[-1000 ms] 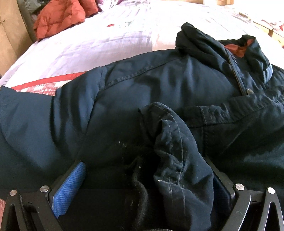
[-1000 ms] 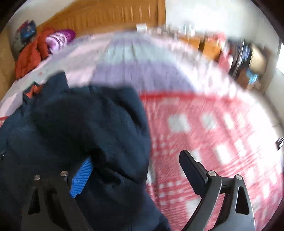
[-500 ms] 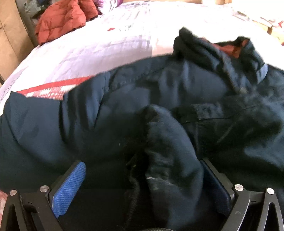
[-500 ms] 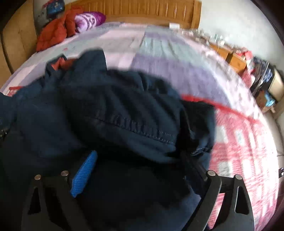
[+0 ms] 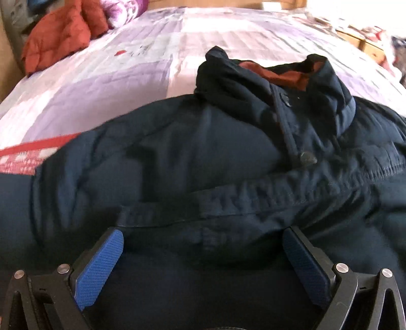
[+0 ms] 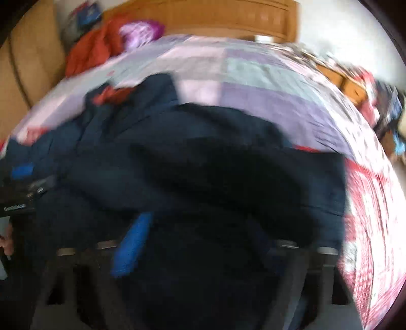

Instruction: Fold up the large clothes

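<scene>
Left wrist view: a navy jacket (image 5: 192,152) lies spread across a bed (image 5: 152,55), its collar (image 5: 276,73) turned open to show rust-red lining. A snap button (image 5: 307,158) sits on the front placket, and a stitched hem fold runs across the middle. The left gripper (image 5: 203,243) hangs low over the near fabric, blue pads (image 5: 97,269) wide apart with cloth between them but not pinched.

Right wrist view, badly blurred: the same jacket (image 6: 203,165) fills the lower frame, bunched in a dark mound over the right gripper (image 6: 200,243). One blue pad (image 6: 132,247) shows; the other finger is buried in fabric, so I cannot tell how the jaws stand.

Bare bedding lies open beyond the collar and to the right of the jacket. The quilt is lilac and pale patchwork, with a red-and-white checked part (image 6: 368,228) nearer. An orange-red padded garment (image 5: 61,33) sits bunched at the far left corner, a wooden headboard (image 6: 203,17) behind it.
</scene>
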Motion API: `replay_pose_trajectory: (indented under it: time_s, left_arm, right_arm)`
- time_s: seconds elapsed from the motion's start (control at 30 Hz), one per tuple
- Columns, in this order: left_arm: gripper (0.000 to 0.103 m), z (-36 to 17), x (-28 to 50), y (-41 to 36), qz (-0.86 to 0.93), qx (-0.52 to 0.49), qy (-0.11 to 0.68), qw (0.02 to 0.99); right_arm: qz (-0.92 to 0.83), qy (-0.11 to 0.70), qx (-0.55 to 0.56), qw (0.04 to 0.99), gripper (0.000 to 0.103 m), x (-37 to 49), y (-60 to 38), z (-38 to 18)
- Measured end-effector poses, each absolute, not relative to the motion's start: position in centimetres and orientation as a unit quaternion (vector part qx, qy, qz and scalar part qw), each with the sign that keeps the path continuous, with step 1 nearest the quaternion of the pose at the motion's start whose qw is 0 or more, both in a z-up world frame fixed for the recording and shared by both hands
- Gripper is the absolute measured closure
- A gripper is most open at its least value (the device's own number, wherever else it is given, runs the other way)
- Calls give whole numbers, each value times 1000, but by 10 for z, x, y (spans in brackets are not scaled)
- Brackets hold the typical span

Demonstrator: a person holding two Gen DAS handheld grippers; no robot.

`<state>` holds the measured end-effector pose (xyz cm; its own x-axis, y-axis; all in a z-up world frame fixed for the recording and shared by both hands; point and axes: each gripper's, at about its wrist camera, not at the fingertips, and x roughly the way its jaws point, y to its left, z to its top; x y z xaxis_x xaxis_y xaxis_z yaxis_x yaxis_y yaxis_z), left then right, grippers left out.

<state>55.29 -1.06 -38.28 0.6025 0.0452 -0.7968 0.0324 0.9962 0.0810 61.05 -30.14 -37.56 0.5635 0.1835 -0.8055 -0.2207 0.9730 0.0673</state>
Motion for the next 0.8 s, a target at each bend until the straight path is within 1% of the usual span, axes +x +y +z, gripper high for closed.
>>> replay_pose_trajectory:
  time_s: [0.03,0.07,0.17,0.23,0.27,0.3,0.33,0.37,0.4,0.43,0.47,0.5,0.53,0.63,0.73,0.8]
  left_arm:
    - [0,-383,550,-10,8,63,442,895]
    - [0,-386,548,1,31,72,443,893]
    - [0,-392,549,39,33,-28,468,883]
    - [0,-392,546,37,45,-20,466,883]
    - [0,-392,545,32,51,-2,463,885]
    - [0,-392,546,29,56,7,462,885]
    - [0,-393,546,28,58,6,463,885]
    - [0,-394,548,30,58,-2,466,883]
    - [0,-395,547,35,57,-8,468,882]
    - [0,-396,546,33,57,-10,468,882]
    - [0,-395,544,33,56,-10,469,881]
    - [0,-393,542,31,57,-7,469,881]
    - [0,-390,541,32,58,-3,469,881]
    - [0,-382,535,34,57,2,469,881]
    - [0,-369,519,45,63,-6,454,889]
    - [0,-362,508,57,71,-14,447,892]
  right_arm:
    - [111,455,-6,883,93,612,-320,-377]
    - [106,460,4,882,103,613,-337,-380]
    - [127,470,40,873,103,611,-358,-382]
    - [116,468,1,876,103,607,-345,-379]
    - [104,468,-15,878,101,604,-337,-378]
    - [94,465,-20,880,97,601,-330,-374]
    - [82,460,-23,884,89,598,-323,-368]
    - [78,449,-19,890,73,592,-316,-361]
    - [86,431,-10,898,61,582,-311,-354]
    - [93,415,-19,905,30,576,-305,-353]
    - [84,418,-44,903,8,571,-296,-361]
    - [69,446,-59,891,8,573,-291,-375]
    - [64,456,-54,886,9,576,-290,-380]
    - [32,436,-46,898,9,572,-278,-360]
    - [67,389,-49,918,9,561,-238,-337]
    - [89,393,-49,914,9,564,-208,-337]
